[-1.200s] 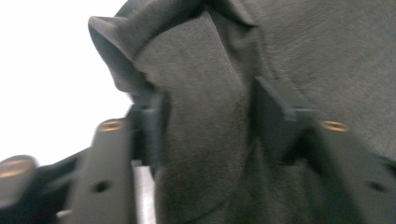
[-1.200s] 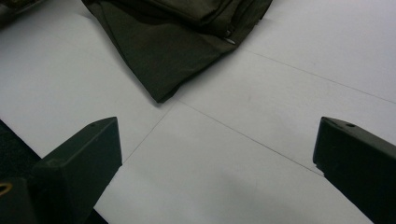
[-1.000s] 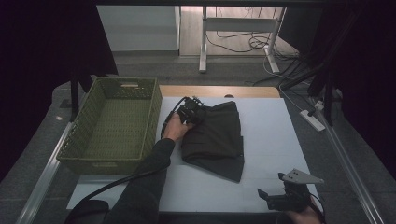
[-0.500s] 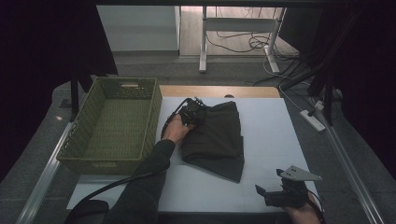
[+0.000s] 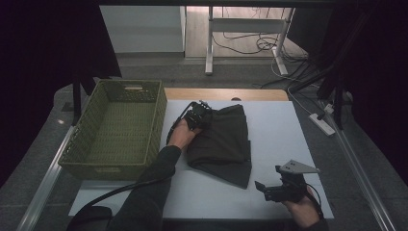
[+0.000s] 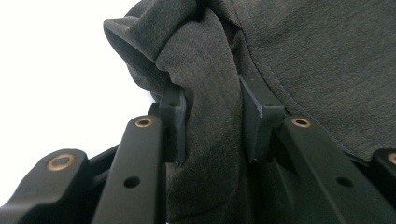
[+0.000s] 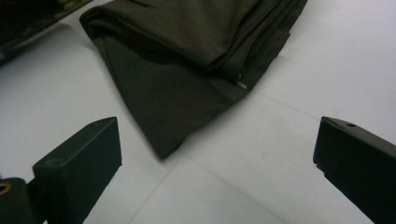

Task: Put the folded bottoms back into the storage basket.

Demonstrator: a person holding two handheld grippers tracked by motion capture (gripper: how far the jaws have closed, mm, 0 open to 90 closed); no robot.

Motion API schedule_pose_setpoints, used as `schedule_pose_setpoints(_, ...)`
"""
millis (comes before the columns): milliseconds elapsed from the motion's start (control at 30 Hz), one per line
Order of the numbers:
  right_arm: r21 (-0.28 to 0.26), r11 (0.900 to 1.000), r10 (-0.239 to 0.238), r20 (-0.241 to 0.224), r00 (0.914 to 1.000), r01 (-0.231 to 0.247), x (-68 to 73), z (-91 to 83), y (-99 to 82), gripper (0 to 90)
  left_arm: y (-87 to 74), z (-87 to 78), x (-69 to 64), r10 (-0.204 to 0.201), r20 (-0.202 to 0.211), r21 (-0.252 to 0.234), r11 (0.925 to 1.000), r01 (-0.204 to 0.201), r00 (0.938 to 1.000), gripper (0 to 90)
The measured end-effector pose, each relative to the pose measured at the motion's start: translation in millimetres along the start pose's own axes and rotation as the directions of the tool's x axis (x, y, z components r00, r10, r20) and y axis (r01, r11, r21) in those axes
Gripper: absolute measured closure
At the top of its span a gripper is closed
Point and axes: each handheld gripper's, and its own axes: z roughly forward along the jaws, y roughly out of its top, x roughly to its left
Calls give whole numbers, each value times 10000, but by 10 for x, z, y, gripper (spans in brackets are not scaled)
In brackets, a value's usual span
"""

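Observation:
A folded dark grey garment (image 5: 222, 144) lies in the middle of the white table (image 5: 284, 130). My left gripper (image 5: 198, 115) sits at the garment's far left corner, shut on a bunched fold of the cloth (image 6: 210, 107), which is pinched between its two pads (image 6: 173, 116). My right gripper (image 5: 269, 188) hovers near the table's front right, open, its fingers (image 7: 79, 158) wide apart with nothing between them. It points at the garment's near corner (image 7: 163, 135), a short way off.
A green woven basket (image 5: 115, 130) stands on the table's left side, beside the garment. A wooden strip (image 5: 221, 94) runs along the far edge. Cables and a power strip (image 5: 323, 123) lie on the floor to the right.
My right gripper has shifted slightly left and forward near the table's front edge. The left gripper stays at the garment's far corner.

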Motion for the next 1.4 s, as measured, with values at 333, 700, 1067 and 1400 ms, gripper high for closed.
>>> schedule_pose_setpoints(333, 553, 9981, 295, -309, 9991, -278, -45, 273, 150, 0, -19, 7, -10, -22, -76, -95, 10000, 21, 10000, 644)
schedule_pose_setpoints(700, 1112, 9936, 225, -438, 9988, -175, -97, 599, 322, 0, -30, 10, 2, -84, 0, -142, 9999, 84, 10000, 643)
schedule_pose_setpoints(1067, 1523, 9881, 256, -171, 9995, -227, -170, 968, 527, 0, -34, 10, -1, -80, -21, -153, 9999, 79, 10000, 643)
schedule_pose_setpoints(1400, 2268, 9737, 234, -75, 9997, -211, -263, 1302, 620, 0, -37, 9, -6, -73, -45, -168, 9998, 72, 10000, 642)
